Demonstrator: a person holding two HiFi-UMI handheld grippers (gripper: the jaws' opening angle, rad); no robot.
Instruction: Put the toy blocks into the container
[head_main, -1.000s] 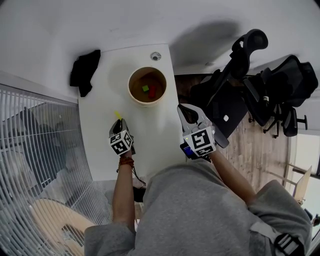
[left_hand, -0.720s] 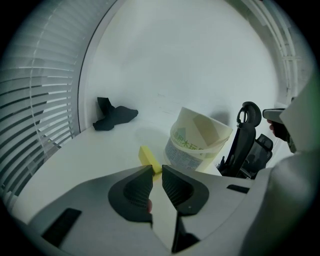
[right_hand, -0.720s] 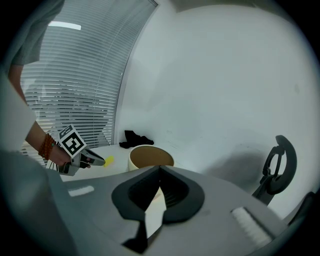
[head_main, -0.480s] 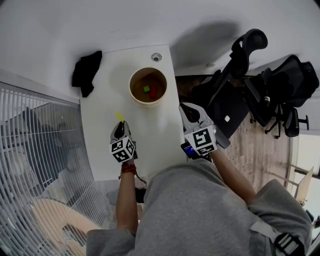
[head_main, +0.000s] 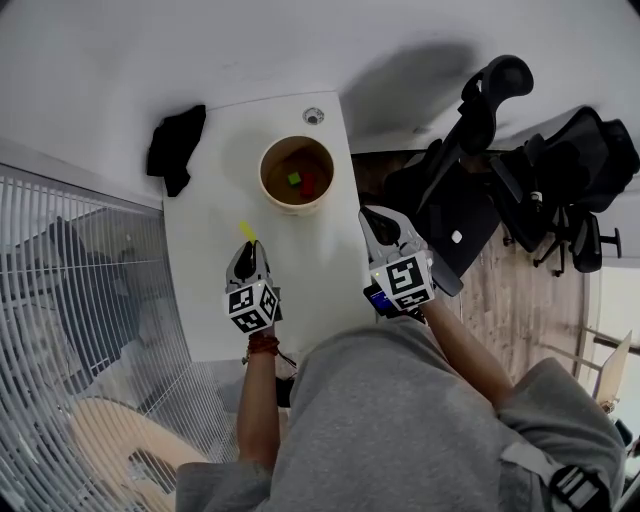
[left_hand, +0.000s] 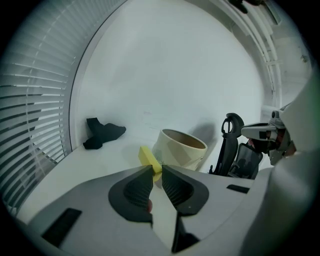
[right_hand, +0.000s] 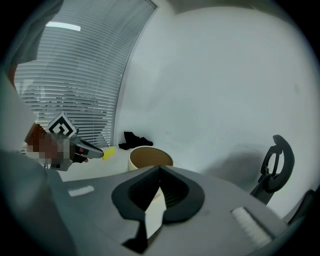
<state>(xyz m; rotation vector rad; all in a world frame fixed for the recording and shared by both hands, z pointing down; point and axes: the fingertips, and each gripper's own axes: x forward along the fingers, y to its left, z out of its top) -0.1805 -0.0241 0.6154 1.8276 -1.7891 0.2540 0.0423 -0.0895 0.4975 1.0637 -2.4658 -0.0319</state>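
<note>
- Left claw: jaws nearly closed, pinching yellow block at the very tips. Only a thin slit shows between the pads behind it.
- Block long axis: runs roughly along the claw's pointing line and slants a bit left in left gripper view. Most of its length sticks out past the tips. Held by one end only, so imo a shallow grip that could pivot.
- Key relation: container sits ahead and slightly right of left claw, just past the block's far end. Head view shows a strip of bare worktop between them.
- Block looks clear of the worktop. Can't tell whether it's above rim height.
- Next move, imo: carry fwd + right over the rim, then open.
- Right claw: tips together, nothing between them. It's at the worktop's right edge, aimed toward the container. About as near as the left, but empty, so the left does the drop.
- Inside container: green block and red block on the bottom.
- Further out: black cloth at far-left corner, round grommet beyond container, office chairs to the right, blinds to the left.
- Writing: none legible. No brand on the container, only b/w square markers on the claw cubes.
</note>
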